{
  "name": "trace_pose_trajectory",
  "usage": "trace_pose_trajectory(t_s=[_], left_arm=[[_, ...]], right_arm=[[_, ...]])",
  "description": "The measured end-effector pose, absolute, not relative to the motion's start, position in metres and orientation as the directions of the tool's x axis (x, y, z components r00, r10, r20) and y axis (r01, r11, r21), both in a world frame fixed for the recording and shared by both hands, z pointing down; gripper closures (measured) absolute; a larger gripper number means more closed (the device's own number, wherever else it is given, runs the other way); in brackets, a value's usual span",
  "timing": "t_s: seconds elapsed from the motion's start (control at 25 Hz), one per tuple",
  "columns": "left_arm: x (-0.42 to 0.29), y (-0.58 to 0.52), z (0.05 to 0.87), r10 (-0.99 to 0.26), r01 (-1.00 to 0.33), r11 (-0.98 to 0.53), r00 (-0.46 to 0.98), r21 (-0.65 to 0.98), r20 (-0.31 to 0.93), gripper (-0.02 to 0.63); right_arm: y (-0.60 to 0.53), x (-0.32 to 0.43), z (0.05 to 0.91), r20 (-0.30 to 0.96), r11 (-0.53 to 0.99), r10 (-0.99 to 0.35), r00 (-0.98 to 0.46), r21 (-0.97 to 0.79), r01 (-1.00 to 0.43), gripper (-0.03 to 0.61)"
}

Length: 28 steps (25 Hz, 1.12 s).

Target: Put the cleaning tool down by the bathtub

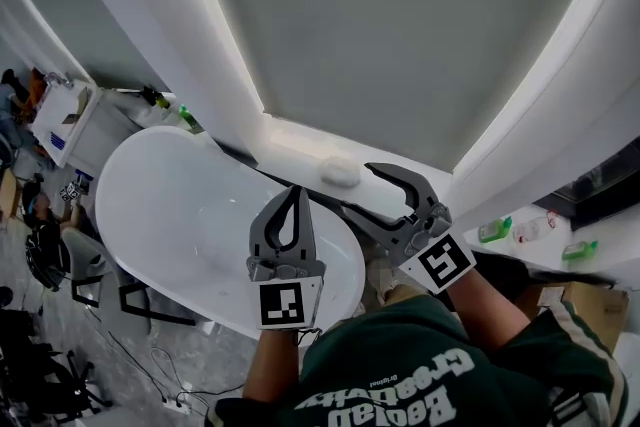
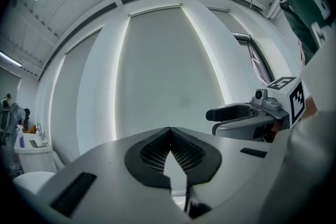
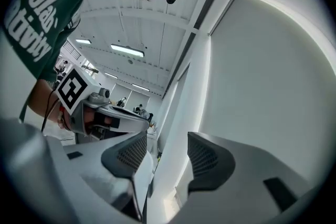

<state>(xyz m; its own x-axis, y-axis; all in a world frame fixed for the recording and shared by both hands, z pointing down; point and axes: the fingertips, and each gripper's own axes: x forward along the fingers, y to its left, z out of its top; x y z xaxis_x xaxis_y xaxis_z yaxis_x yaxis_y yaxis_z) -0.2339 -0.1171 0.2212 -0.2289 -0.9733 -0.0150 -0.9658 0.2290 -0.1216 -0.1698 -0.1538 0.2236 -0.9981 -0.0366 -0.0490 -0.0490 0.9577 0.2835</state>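
Holding nothing, the left gripper (image 1: 296, 195) is pinched together and the right gripper (image 1: 360, 190) spread apart; the likely cleaning tool (image 1: 340, 172) lies on the ledge (image 1: 290, 137) by the bathtub (image 1: 170, 205), so placing seems done, leaving only withdrawal

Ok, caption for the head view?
Left gripper shut, right gripper open, both empty, held by the white bathtub.

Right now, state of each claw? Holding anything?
Left grey claw: shut, jaws tip to tip, nothing held.
Right grey claw: open, nothing between its jaws.
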Motion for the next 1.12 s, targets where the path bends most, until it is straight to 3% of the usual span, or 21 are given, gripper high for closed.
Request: trace_pose_trajectory(t_s=[0.36, 0.52, 1.12], left_arm=[[-0.224, -0.120, 0.217, -0.979, -0.971, 0.204, -0.201, -0.126, -0.031, 0.607], [-0.221, -0.123, 0.220, -0.978, -0.971, 0.207, -0.206, -0.120, -0.025, 0.606], [-0.210, -0.133, 0.222, -0.982, -0.971, 0.190, -0.189, -0.147, -0.020, 0.607]], right_arm=[[-0.159, -0.159, 0.203, -0.134, 0.960, -0.067, -0.989, 0.261, -0.100, 0.450], [-0.159, -0.158, 0.195, -0.172, 0.957, -0.065, -0.983, 0.268, -0.111, 0.562], [-0.167, -0.153, 0.200, -0.153, 0.967, -0.063, -0.986, 0.234, -0.098, 0.565]])
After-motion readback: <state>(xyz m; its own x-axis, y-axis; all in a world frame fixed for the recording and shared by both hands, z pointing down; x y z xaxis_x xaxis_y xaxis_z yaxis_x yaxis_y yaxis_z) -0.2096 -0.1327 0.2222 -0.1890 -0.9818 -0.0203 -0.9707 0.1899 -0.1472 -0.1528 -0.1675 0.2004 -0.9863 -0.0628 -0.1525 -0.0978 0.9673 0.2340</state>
